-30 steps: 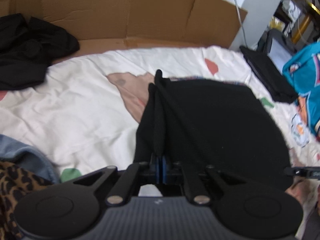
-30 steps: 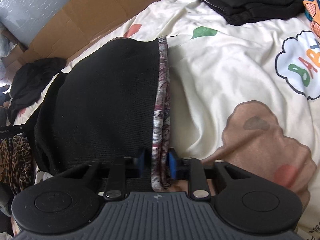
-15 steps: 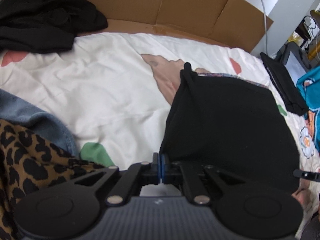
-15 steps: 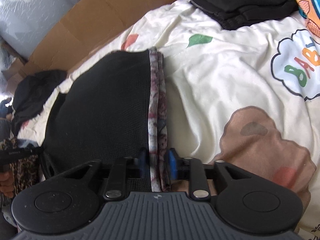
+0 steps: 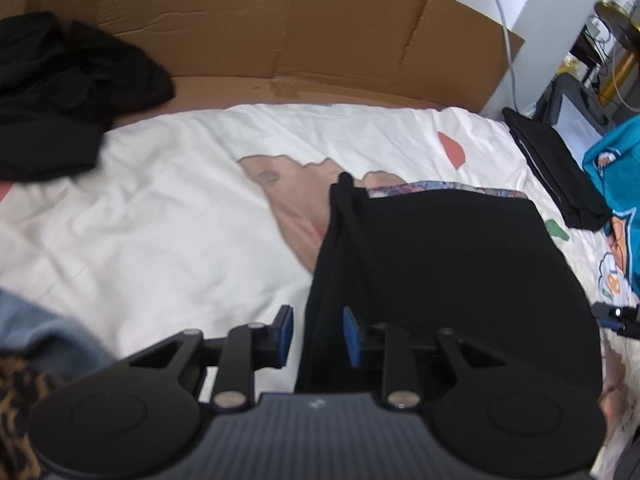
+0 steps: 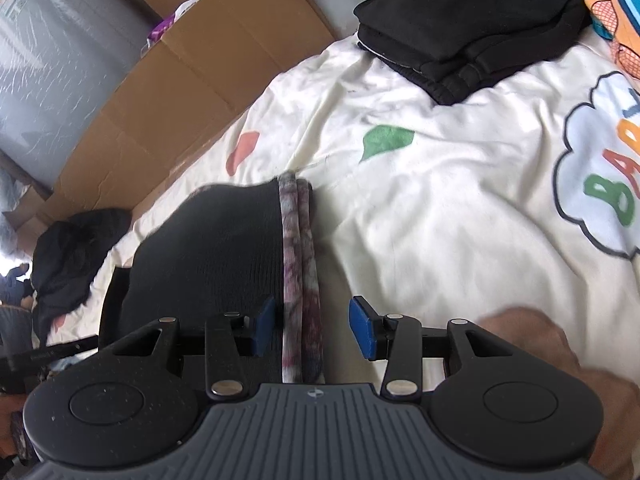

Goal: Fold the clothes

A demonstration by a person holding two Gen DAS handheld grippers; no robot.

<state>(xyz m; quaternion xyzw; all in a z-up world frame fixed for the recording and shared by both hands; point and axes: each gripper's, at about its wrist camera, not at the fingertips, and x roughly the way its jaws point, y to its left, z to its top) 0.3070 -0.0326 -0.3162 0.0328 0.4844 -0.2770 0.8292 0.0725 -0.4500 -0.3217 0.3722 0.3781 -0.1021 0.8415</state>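
Note:
A folded black garment (image 5: 448, 264) with a purple patterned waistband (image 6: 298, 256) lies flat on the white printed bedsheet (image 5: 160, 216). My left gripper (image 5: 316, 334) is open, its blue pads either side of the garment's bunched left edge. My right gripper (image 6: 314, 326) is open, its pads apart around the waistband edge, which lies loose between them. The black body of the garment (image 6: 216, 248) spreads left of the waistband in the right wrist view.
A folded black garment (image 6: 468, 28) and a teal printed shirt (image 5: 616, 176) lie at the far right. A crumpled black garment (image 5: 60, 92) lies at the far left by the cardboard wall (image 5: 260, 36). Denim (image 5: 44, 336) and leopard fabric (image 5: 16, 408) lie near left.
Both grippers have opened and let go of the black garment, which now rests on the bed. Half a second ago both were shut on its edges.

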